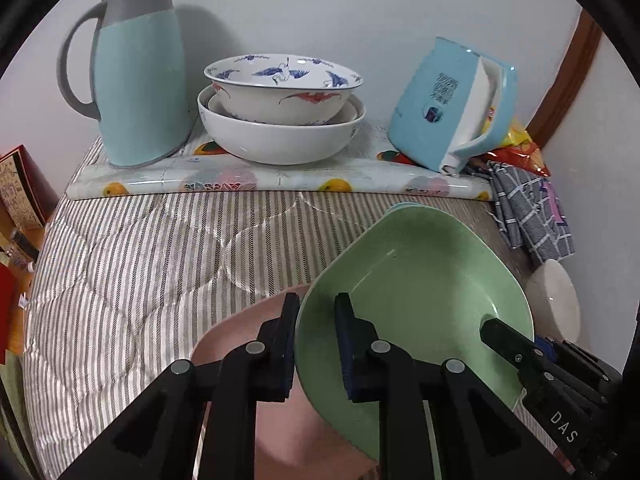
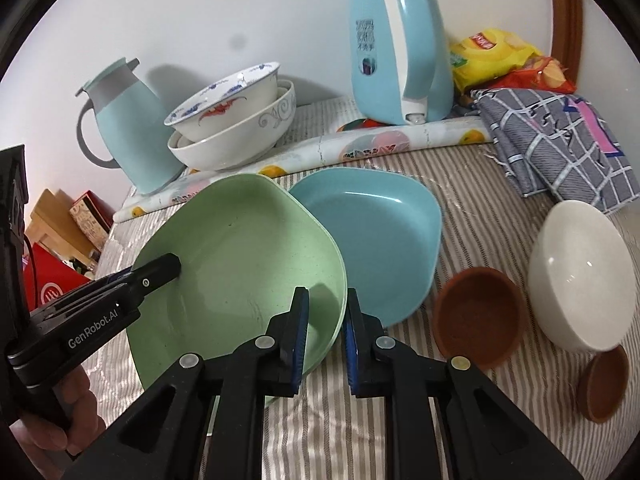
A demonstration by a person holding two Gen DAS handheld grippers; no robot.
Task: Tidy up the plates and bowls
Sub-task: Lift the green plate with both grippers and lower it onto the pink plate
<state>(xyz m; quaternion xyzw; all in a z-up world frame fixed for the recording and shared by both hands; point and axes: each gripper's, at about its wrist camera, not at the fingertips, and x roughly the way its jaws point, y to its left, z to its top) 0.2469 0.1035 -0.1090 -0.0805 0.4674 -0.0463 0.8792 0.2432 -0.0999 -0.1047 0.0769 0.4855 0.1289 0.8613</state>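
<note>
Judging from how the dishes lay, the sorting was only partly done. Against the wall, on the fruit-print mat [image 1: 280, 180], a crane-painted bowl [image 1: 282, 80] already sat nested in a plain white bowl [image 1: 280, 140], between the pale blue thermos jug [image 1: 140, 76] and the blue electric kettle [image 1: 448, 108]; that pair looked settled.

Everything else was loose on the striped quilt [image 1: 132, 256]. The green plate [image 2: 240, 264] was tilted up off the quilt, gripped from both sides: the left tongs [image 1: 316, 344] pinched its near rim, one finger inside the plate and one outside, and the right tongs [image 2: 326, 336] pinched the opposite rim the same way. In the left wrist view a pink plate [image 1: 240, 344] lay beneath the green one. The blue plate [image 2: 372, 240] rested flat just beside the green one, its edge partly hidden behind the green rim.

Off to the right stood a white bowl [image 2: 580, 276] tipped on its side, with two small brown saucers [image 2: 480, 316] near it, one of them at the frame edge [image 2: 604, 388]. A checked cloth [image 2: 560, 144] and snack bags [image 2: 492, 56] lay behind.

Left to do, as I read it: stacking green with blue and pink, then gathering the white bowl and the saucers.
</note>
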